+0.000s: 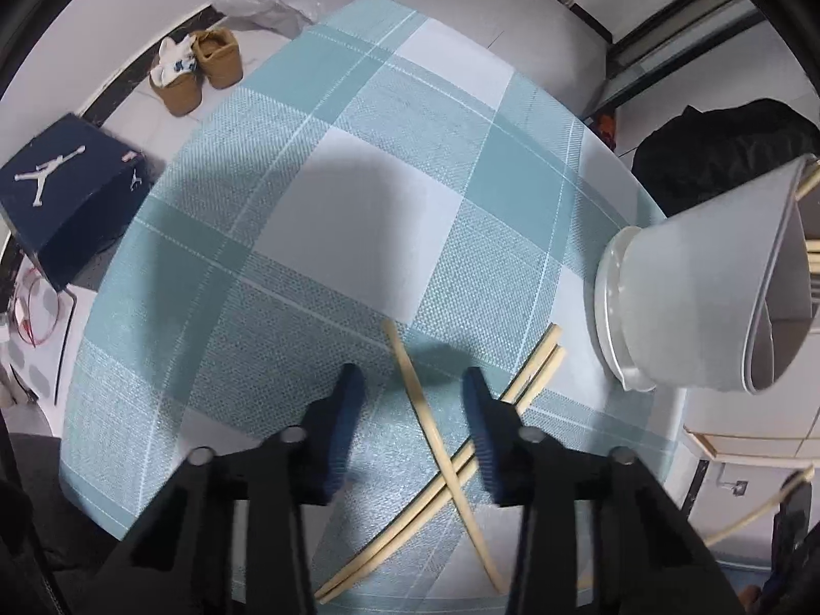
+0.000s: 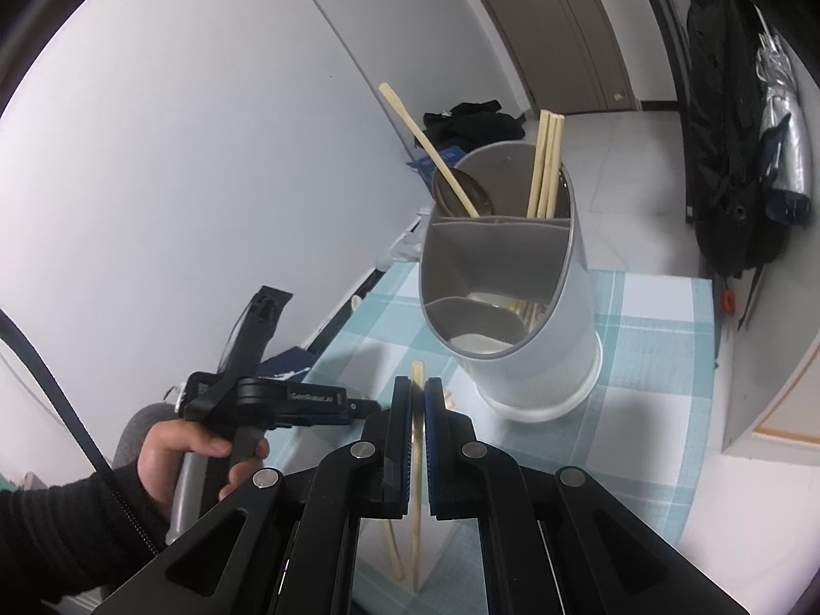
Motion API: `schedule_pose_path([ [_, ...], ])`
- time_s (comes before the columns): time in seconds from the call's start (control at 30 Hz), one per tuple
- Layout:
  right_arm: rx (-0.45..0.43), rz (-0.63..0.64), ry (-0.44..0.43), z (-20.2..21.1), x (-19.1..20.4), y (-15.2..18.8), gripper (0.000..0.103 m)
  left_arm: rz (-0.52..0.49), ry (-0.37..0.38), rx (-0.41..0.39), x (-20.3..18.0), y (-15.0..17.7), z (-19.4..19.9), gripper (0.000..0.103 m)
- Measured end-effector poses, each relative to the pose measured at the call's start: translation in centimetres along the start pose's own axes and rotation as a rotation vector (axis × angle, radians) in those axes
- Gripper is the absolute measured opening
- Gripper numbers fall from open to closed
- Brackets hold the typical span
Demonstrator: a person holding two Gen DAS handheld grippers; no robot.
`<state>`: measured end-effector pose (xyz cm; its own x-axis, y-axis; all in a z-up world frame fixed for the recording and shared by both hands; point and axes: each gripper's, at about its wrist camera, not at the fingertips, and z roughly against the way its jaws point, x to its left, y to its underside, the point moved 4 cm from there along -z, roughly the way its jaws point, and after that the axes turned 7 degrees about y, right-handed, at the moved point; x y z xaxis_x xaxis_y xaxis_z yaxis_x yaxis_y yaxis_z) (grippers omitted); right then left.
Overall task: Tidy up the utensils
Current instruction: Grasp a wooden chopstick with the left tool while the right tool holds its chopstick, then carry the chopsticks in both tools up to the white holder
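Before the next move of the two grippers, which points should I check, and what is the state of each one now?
1. Right gripper holds its chopstick: ok, the fingers are shut on it.
2. Utensil holder stands upright ahead of the right gripper: ok.
3. Front compartment has room: ok, no utensil sticks out of it.
4. Left gripper is placed around the single chopstick: ok, it lies between the open fingers.
5. Single chopstick lies free: not ok, it crosses over the pair of chopsticks.
6. Left fingers are clear of the tablecloth: cannot tell.
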<state>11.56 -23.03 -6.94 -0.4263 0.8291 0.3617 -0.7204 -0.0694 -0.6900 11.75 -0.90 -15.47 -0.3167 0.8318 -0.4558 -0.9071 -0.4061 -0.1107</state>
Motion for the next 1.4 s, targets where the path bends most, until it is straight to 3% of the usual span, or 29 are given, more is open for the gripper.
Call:
schedule_pose_path([
  [0.1, -0.016, -0.004, -0.007, 1.6, 0.2, 0.0, 0.004, 0.026, -0.004, -0.005, 0.0, -0.1, -0.2, 0.015],
  [0.27, -0.037, -0.007, -0.008, 2.6, 0.0, 0.1, 0.004, 0.070, -0.013, -0.035, -0.3, -0.6, -0.6, 0.004],
  [0.47, -0.043, 0.007, -0.008, 3.0, -0.1, 0.1, 0.004, 0.057, -0.055, -0.105, -0.7, -0.7, -0.4, 0.002],
  [0.57, -0.054, 0.002, -0.009, 3.2, -0.3, 0.0, 0.004, 0.039, -0.035, -0.128, -1.2, -0.6, 0.1, 0.002],
  [0.93, -0.082, -0.034, 0.025, 3.0, -0.7, -0.4, 0.004, -0.153, 0.012, -0.311, -4.4, 0.2, 4.5, 0.002],
  [1.4, -0.144, -0.020, 0.116, 2.8, 0.5, -0.6, 0.004, -0.401, 0.095, -0.486, -6.5, 2.9, 10.1, 0.001],
])
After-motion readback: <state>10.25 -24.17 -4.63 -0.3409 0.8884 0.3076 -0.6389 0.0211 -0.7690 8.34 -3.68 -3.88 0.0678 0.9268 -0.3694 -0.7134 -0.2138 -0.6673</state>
